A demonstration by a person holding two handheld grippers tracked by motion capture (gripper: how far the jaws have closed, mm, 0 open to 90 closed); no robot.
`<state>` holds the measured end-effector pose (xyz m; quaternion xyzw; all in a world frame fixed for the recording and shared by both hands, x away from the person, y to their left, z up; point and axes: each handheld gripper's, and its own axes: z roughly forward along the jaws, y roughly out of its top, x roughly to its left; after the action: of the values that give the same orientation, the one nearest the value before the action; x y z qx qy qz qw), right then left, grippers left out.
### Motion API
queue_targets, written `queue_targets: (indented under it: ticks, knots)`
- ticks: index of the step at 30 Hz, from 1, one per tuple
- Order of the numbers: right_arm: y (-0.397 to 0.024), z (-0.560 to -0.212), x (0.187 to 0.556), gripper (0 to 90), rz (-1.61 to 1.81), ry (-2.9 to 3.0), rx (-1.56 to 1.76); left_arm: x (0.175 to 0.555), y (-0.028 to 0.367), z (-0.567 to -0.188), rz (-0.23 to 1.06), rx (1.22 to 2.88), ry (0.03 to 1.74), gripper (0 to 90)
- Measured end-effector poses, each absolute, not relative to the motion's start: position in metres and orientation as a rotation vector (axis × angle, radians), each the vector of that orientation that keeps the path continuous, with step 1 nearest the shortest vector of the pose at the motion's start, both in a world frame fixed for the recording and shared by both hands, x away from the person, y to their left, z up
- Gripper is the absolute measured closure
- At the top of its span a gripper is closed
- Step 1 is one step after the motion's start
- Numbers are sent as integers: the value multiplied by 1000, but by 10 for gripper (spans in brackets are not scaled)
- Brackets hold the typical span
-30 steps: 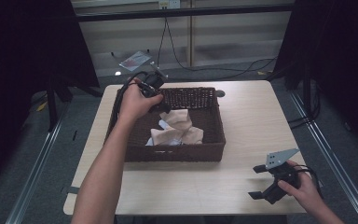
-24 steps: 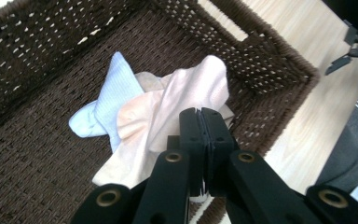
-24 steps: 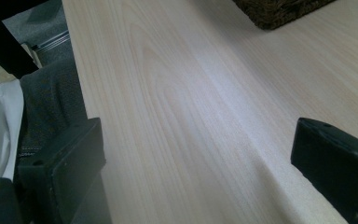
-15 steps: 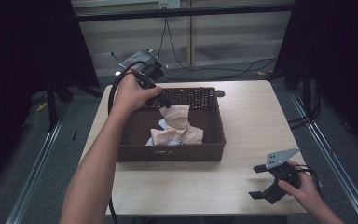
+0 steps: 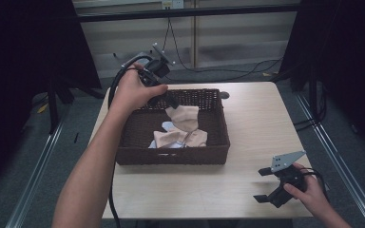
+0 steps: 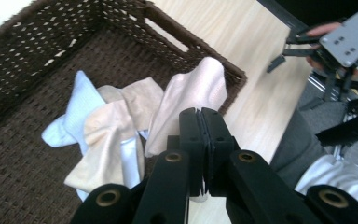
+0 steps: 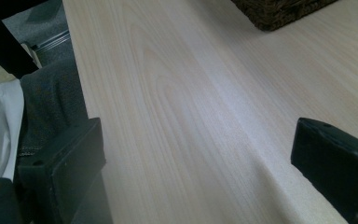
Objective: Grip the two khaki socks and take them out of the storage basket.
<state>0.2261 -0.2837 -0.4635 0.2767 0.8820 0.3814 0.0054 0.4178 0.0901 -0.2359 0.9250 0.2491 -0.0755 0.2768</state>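
A dark wicker basket [image 5: 171,156] stands on the left half of the light wooden table [image 5: 252,118]. My left gripper [image 5: 172,101] hovers over the basket's far side, shut on a corner of a beige cloth [image 5: 184,118] that hangs down from it. In the left gripper view the jaws [image 6: 200,116] are pressed together on that cloth [image 6: 186,98], with the basket [image 6: 168,35] below. More beige cloths [image 5: 178,138] and a pale blue one [image 6: 81,100] lie crumpled on the basket floor. My right gripper [image 5: 266,185] rests open on the table's near right corner, its jaws [image 7: 200,163] wide apart over bare wood.
The basket's corner [image 7: 279,11] shows at the top of the right gripper view. Cables [image 5: 218,71] run over the floor behind the table. Dark curtains stand at both sides. The other hand with its gripper [image 6: 307,46] is seen far off in the left gripper view.
My left hand has risen and drawn back toward the basket's far rim, pulling the beige cloth up off the pile. The right gripper has not moved.
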Motion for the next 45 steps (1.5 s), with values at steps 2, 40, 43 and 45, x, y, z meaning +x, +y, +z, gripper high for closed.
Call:
queue_targets:
  ticks: [2,40,43,45]
  knots:
    - [-284,-463,226,27,1199,2759,868,414,88,-233,-214,2461,665,884]
    - [-283,-465,226,27,1201,2769,870,367,76,-236,-328,2474,456,882]
    - [-283,-464,226,27,1202,2764,865,364,73,-241,-329,2486,436,882]
    - [-283,-464,226,27,1207,2766,867,361,71,-245,-336,2488,430,881]
